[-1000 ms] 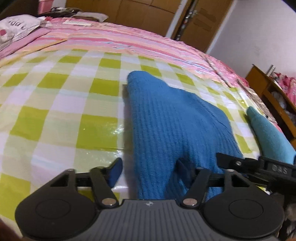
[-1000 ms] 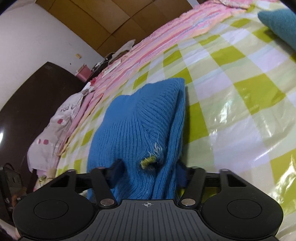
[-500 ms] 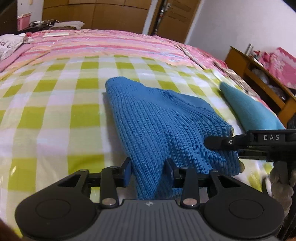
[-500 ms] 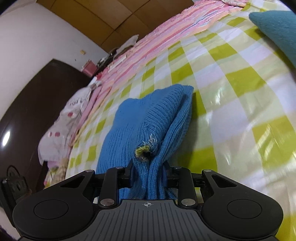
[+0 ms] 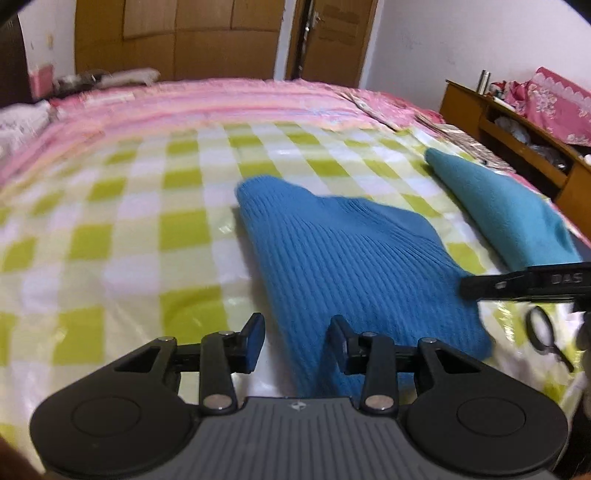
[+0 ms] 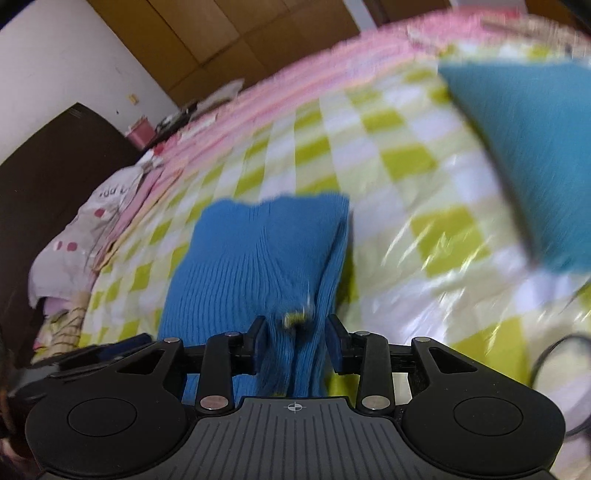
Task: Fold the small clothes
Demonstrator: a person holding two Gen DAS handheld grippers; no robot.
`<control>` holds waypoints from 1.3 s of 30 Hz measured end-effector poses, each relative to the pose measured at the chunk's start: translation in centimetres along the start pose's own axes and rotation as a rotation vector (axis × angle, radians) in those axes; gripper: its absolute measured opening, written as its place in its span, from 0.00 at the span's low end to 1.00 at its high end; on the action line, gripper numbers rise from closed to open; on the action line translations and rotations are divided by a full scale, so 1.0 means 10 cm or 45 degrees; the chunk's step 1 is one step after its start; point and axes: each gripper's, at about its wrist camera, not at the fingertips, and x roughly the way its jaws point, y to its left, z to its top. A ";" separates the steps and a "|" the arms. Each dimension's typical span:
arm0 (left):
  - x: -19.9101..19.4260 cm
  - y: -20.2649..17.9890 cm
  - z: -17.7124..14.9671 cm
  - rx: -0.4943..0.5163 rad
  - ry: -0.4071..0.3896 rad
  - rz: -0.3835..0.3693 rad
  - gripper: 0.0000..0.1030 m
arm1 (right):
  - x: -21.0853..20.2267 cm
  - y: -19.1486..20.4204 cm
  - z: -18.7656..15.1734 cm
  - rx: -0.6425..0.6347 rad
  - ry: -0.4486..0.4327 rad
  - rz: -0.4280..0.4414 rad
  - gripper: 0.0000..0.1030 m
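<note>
A blue ribbed knit garment point(image 5: 347, 254) lies folded on the green-and-white checked bed cover point(image 5: 129, 229). My left gripper point(image 5: 295, 343) is half open at its near left corner, with the cloth's edge between the jaws but not pinched. My right gripper point(image 6: 295, 343) is also part open, and the garment's near right corner point(image 6: 266, 266) with a yellow label point(image 6: 295, 317) sits loosely between its jaws. The right gripper's finger shows in the left wrist view point(image 5: 517, 284).
A folded teal garment point(image 5: 502, 218) lies to the right on the bed; it also shows in the right wrist view point(image 6: 532, 147). A wooden shelf unit point(image 5: 517, 129) stands beyond the bed's right edge. A pillow point(image 6: 96, 214) lies at the left. Wooden wardrobe doors point(image 5: 177, 33) are behind.
Both grippers were shut on the garment's near corners half a second ago; both jaws have opened and let the cloth go. Both views have risen and pulled back.
</note>
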 end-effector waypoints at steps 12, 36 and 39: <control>0.12 -0.19 -0.02 0.077 0.019 0.135 0.44 | 0.09 0.18 -0.19 -0.150 -0.018 -0.172 0.33; -0.29 -0.44 -0.64 0.103 0.049 0.231 0.75 | -0.28 0.59 -1.00 -0.186 -0.016 -0.253 0.51; -0.31 -0.46 -0.68 0.115 0.043 0.246 0.79 | -0.28 0.62 -1.05 -0.195 -0.012 -0.267 0.52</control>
